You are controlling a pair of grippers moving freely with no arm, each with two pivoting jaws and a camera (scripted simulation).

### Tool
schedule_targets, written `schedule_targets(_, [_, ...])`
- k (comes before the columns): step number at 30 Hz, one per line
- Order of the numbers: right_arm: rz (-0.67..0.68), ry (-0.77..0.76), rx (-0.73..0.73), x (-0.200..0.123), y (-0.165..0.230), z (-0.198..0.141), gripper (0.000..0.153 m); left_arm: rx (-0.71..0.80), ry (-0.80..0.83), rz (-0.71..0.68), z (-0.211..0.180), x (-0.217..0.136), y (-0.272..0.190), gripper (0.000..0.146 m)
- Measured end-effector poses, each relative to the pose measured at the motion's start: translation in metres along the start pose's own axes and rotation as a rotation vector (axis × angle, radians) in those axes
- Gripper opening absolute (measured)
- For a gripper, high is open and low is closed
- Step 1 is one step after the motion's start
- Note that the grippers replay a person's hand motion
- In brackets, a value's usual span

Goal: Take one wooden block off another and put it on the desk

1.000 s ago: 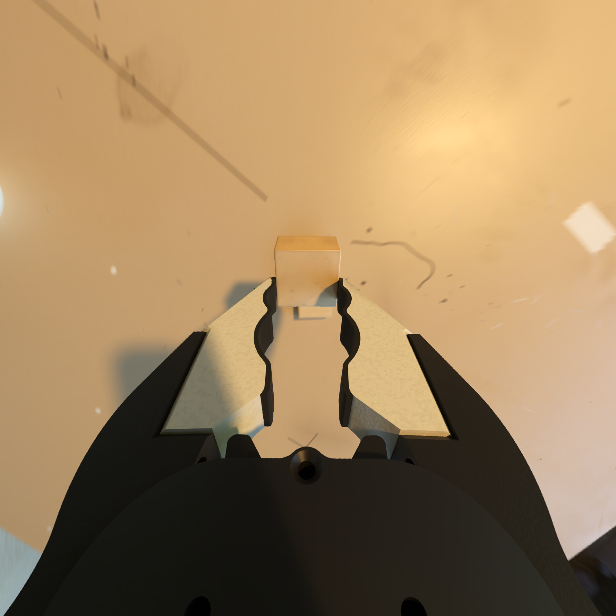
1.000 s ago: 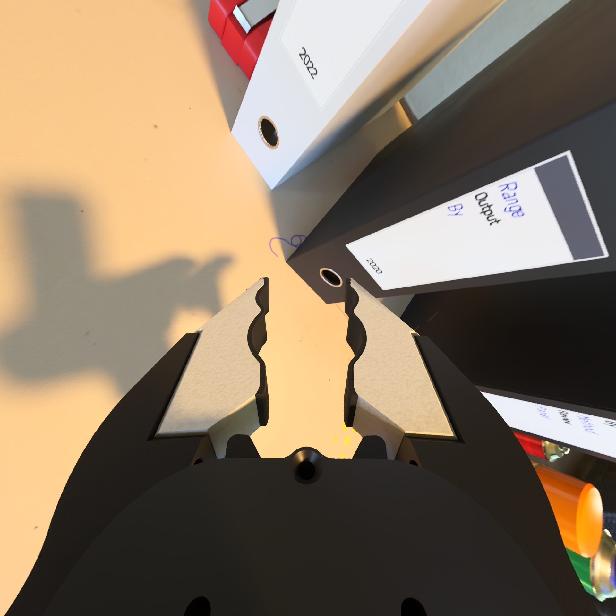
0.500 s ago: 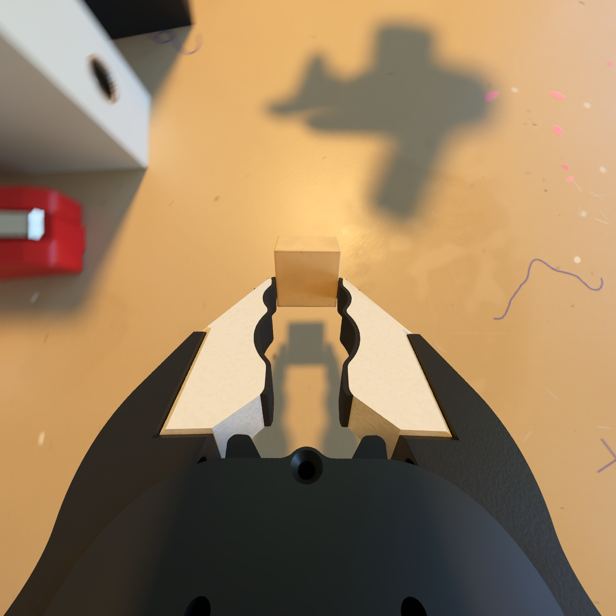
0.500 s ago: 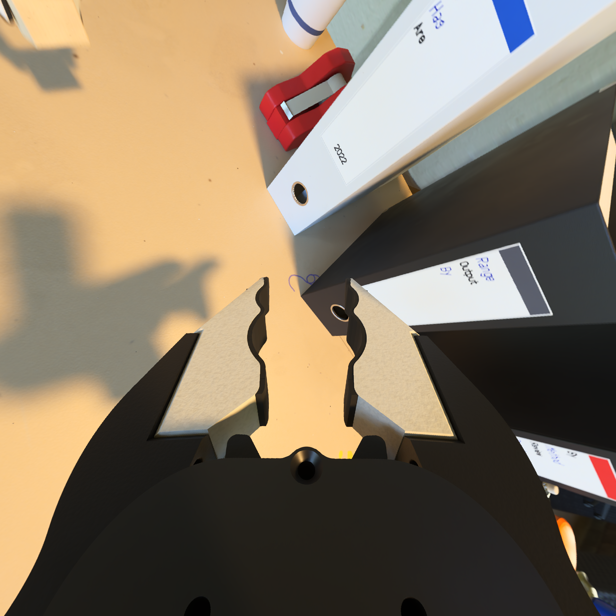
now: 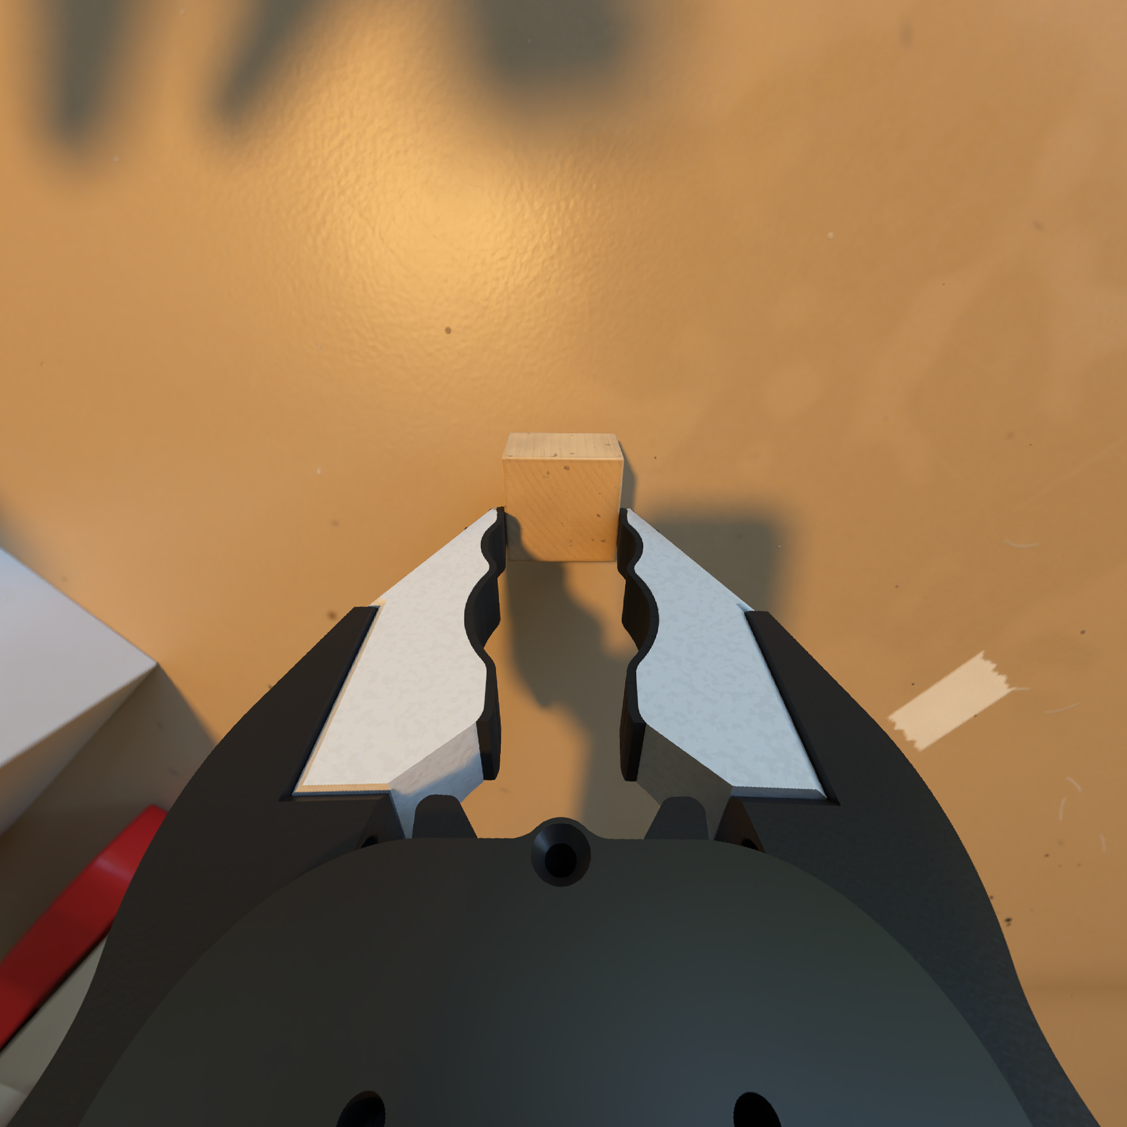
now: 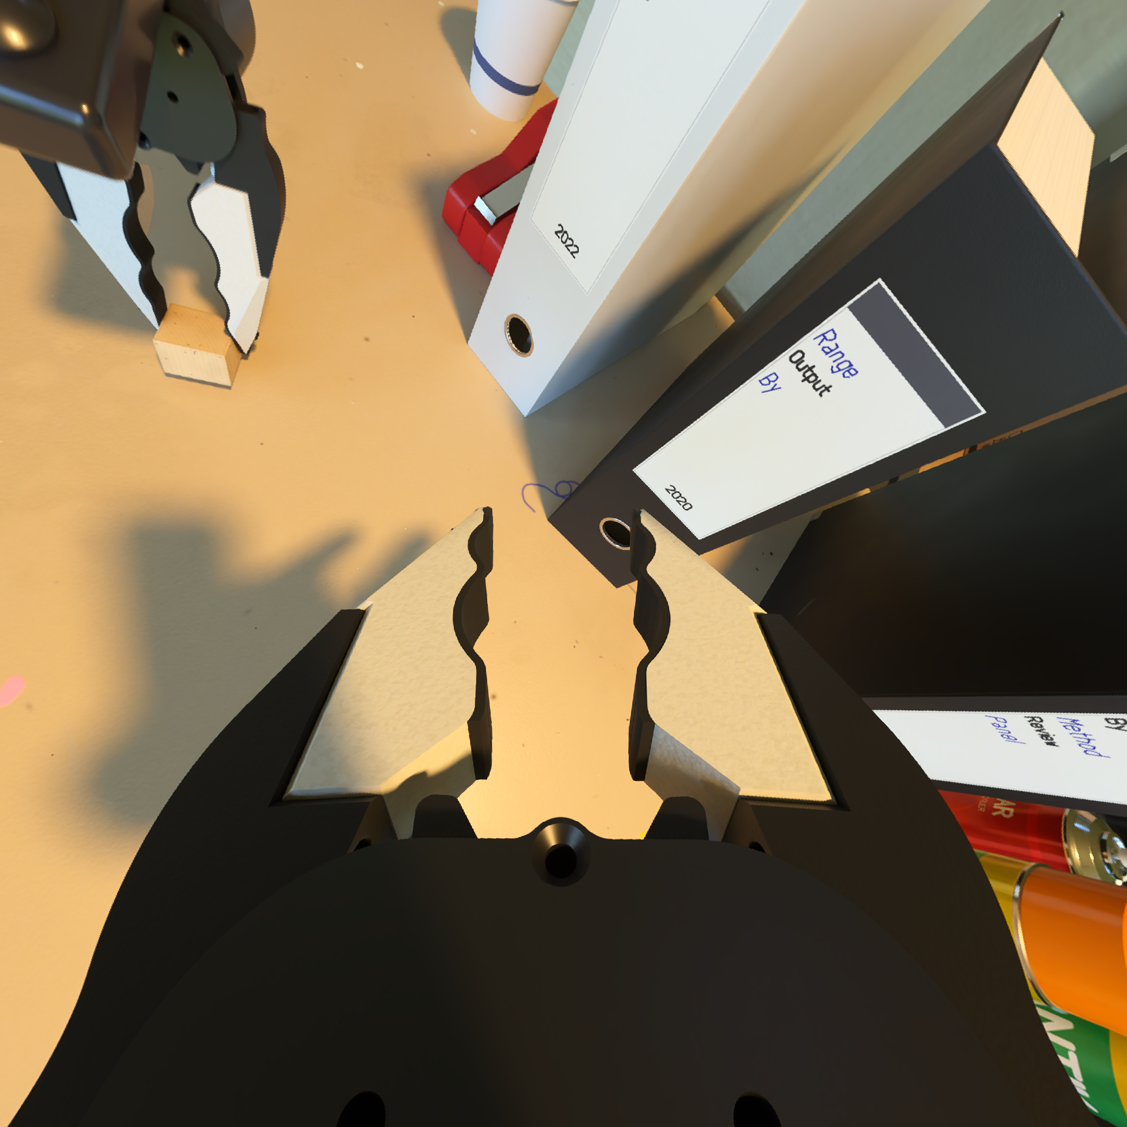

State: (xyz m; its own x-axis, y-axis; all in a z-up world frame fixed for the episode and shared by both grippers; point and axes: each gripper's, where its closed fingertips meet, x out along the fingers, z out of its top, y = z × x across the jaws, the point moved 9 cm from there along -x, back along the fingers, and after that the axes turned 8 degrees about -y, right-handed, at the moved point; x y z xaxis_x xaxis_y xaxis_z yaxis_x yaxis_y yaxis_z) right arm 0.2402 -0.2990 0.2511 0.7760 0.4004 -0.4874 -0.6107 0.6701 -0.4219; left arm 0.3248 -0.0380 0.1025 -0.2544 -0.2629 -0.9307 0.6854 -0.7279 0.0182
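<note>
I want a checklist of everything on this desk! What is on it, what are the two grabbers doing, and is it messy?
Surface: tan desk, speckled and scratched, with a strip of tape and a blue scribble.
Job's things: one wooden block sits low on the desk between the left gripper's tips; the second block is not in view.
Clutter: white binder, black binder, red stapler, white tube with a blue band, cans at the lower right.
Grippers: left gripper shut on the block; right gripper open, holding nothing, near the black binder.
Cables: nothing seen.
Surroundings: more binders on the right; little else shows.
</note>
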Motion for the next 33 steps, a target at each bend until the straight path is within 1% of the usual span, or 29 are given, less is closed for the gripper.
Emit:
schedule_targets(5, [0.011, 0.002, 0.017, 0.001, -0.002, -0.005, 0.045, 0.040, 0.045, -0.052, 0.009, 0.005, 0.007, 0.036])
schedule_targets(9, [0.032, 0.014, 0.013, 0.006, -0.001, -0.004, 0.045, -0.005, 0.062, -0.029, 0.010, 0.005, 0.009, 0.036])
schedule_targets(10, [0.040, 0.017, 0.010, 0.008, 0.000, -0.004, 0.045, -0.021, 0.058, -0.014, 0.010, 0.004, 0.008, 0.047])
schedule_targets(12, [0.048, 0.024, 0.003, 0.009, 0.001, -0.004, 0.045, -0.070, 0.009, 0.049, 0.010, -0.005, 0.006, 0.075])
schedule_targets(13, [0.051, 0.024, 0.002, 0.010, 0.001, -0.004, 0.045, -0.116, -0.030, 0.069, 0.011, -0.012, 0.004, 0.078])
schedule_targets(15, [0.050, 0.021, 0.002, 0.009, 0.001, -0.004, 0.045, -0.192, -0.157, 0.115, 0.016, -0.031, -0.005, 0.078])
schedule_targets(17, [0.042, 0.009, 0.007, 0.007, -0.001, -0.004, 0.045, -0.251, -0.287, 0.213, 0.019, -0.058, -0.018, 0.078])
schedule_targets(19, [0.035, -0.005, 0.009, 0.005, -0.002, -0.004, 0.045, -0.330, -0.444, 0.364, 0.011, -0.094, -0.035, 0.078])
schedule_targets(20, [0.032, -0.010, 0.009, 0.003, -0.002, -0.004, 0.045, -0.393, -0.525, 0.448, 0.002, -0.114, -0.044, 0.079])
schedule_targets(22, [0.027, -0.017, 0.010, 0.001, -0.002, -0.004, 0.045, -0.518, -0.648, 0.643, -0.028, -0.151, -0.063, 0.079])
schedule_targets(24, [0.022, -0.020, 0.011, 0.000, -0.002, -0.003, 0.045, -0.651, -0.670, 0.896, -0.070, -0.181, -0.081, 0.076])
schedule_targets(25, [0.021, -0.019, 0.011, 0.000, -0.002, -0.003, 0.045, -0.696, -0.665, 0.977, -0.093, -0.191, -0.091, 0.075])
schedule_targets(26, [0.021, -0.018, 0.011, 0.001, -0.001, -0.003, 0.045, -0.726, -0.631, 1.023, -0.116, -0.199, -0.100, 0.074])
schedule_targets(28, [0.024, -0.011, 0.009, 0.003, -0.001, -0.003, 0.045, -0.813, -0.469, 1.130, -0.162, -0.213, -0.115, 0.074])
schedule_targets(29, [0.023, -0.005, 0.008, 0.004, -0.001, -0.002, 0.045, -0.857, -0.371, 1.159, -0.182, -0.218, -0.121, 0.075])
schedule_targets(30, [0.024, 0.002, 0.007, 0.005, 0.000, -0.002, 0.045, -0.883, -0.264, 1.167, -0.201, -0.220, -0.126, 0.077])
schedule_targets(33, [0.032, 0.020, 0.003, 0.009, 0.001, -0.002, 0.045, -0.931, -0.023, 1.077, -0.245, -0.215, -0.139, 0.075])
